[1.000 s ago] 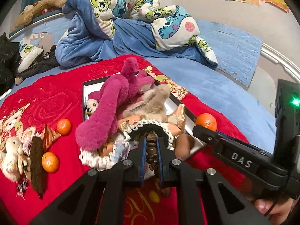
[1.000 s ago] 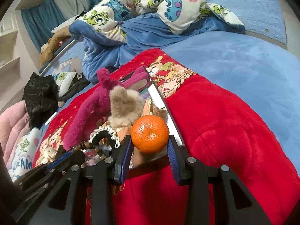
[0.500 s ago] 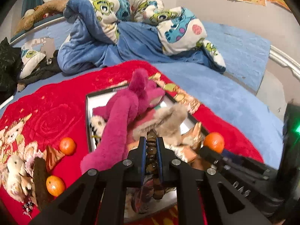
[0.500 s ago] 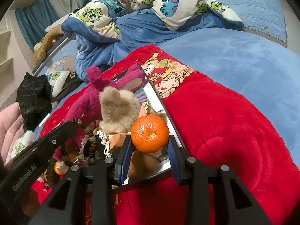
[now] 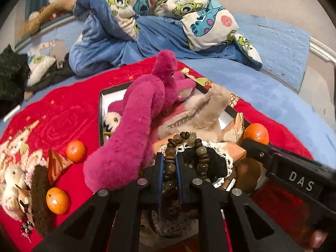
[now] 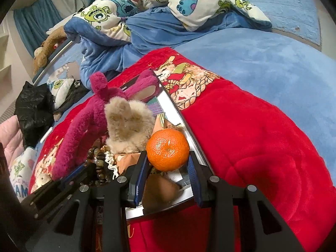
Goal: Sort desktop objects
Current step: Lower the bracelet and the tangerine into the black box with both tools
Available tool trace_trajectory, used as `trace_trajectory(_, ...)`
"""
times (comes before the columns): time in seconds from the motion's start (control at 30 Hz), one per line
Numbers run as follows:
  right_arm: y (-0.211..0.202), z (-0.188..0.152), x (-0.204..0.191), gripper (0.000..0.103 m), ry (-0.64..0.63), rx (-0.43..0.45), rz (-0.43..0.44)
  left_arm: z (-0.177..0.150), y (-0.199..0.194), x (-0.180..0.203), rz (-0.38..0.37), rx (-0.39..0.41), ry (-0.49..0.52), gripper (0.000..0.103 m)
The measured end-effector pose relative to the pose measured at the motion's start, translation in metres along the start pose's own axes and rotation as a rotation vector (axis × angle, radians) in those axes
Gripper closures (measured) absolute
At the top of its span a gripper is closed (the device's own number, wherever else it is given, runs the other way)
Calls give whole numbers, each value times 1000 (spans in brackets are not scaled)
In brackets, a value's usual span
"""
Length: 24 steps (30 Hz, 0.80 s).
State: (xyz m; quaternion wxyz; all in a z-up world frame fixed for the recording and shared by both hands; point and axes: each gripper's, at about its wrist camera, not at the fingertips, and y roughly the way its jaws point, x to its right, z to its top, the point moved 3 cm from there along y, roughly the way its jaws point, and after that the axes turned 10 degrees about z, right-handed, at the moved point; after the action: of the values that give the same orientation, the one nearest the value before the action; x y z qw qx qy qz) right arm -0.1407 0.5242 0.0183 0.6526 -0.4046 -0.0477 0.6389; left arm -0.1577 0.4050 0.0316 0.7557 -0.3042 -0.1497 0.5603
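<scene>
Bedding first: a red blanket [image 5: 63,113] is spread over the blue bed [image 6: 273,67], likely as a work surface, and a shallow tray [image 5: 101,105] sits on it as the collecting spot for the sort. The tray is already heaped. A magenta plush [image 5: 134,130] sprawls across it with one limb hanging over the rim onto the blanket, and a beige plush [image 6: 128,124] leans against it near the right rim [image 6: 178,113], both probably dropped in rather than arranged. Under them lie orange packets [image 5: 231,150] and a lace-edged black thing [image 5: 212,161]; what that is I cannot make out.

The right gripper [image 6: 168,163] is clamped on a tangerine [image 6: 167,150], held just above the tray's near corner, so it looks ready to go in. The left gripper [image 5: 169,168] is pinched tight on a bead string [image 5: 170,159], whose loop drapes forward over the pile; the tail below the jaws is hidden by the gripper body.

Unsorted on the blanket to the left: two more tangerines [image 5: 76,150] [image 5: 57,200], a folded wrapper [image 5: 55,163], a brown strip [image 5: 41,197], a small white plush [image 5: 12,180] partly cut off at the edge, and a few loose beads [image 5: 26,227] too small to read. A brown shape [image 6: 161,189] under the tangerine is blurred.
</scene>
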Motion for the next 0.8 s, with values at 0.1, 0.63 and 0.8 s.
trace_trajectory(0.1, 3, -2, -5, 68, -48, -7, -48, -3, -2, 2, 16, 29, 7, 92)
trace_trajectory(0.63, 6, -10, -16, 65, -177, 33, -145, -14, -3, -3, 7, 101, -27, 91)
trace_trajectory(0.8, 7, -10, -17, 62, -186, 37, -143, -14, -4, -1, -5, 100, -20, 81)
